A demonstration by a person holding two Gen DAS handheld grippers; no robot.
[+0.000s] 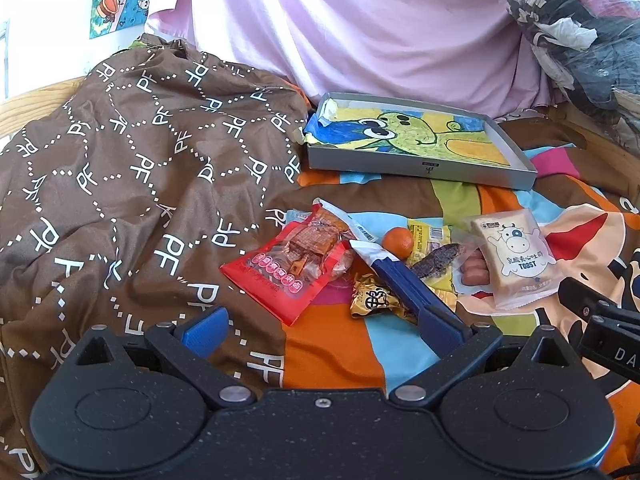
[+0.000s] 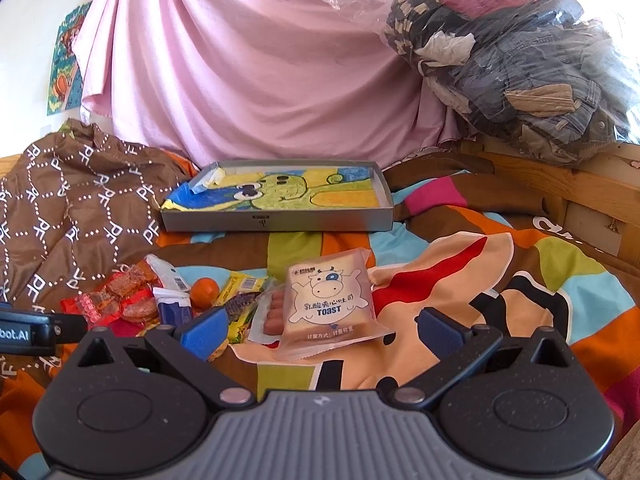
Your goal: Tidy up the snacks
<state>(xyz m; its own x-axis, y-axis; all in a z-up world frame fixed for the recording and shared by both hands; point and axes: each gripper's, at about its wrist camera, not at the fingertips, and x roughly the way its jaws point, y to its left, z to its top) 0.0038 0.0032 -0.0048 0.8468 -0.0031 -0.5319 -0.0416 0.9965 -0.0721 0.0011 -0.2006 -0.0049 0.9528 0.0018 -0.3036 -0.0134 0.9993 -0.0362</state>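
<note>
Left gripper (image 1: 320, 322): jaws wide, holding nothing, above the red packet (image 1: 288, 270) and blue wrapper (image 1: 394, 276); right gripper (image 2: 320, 330): jaws wide, empty, toast pack (image 2: 328, 304) between them on the bedspread (image 2: 500, 276); sausages (image 2: 274, 312) just beside it; orange (image 2: 204, 291) amid the pile; grey tray (image 2: 276, 222) beyond, holding only a drawing; brown quilt (image 1: 120, 180) at left.

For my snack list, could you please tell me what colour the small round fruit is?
Orange; the fruit shows best in the left wrist view, lying among the packets.
</note>
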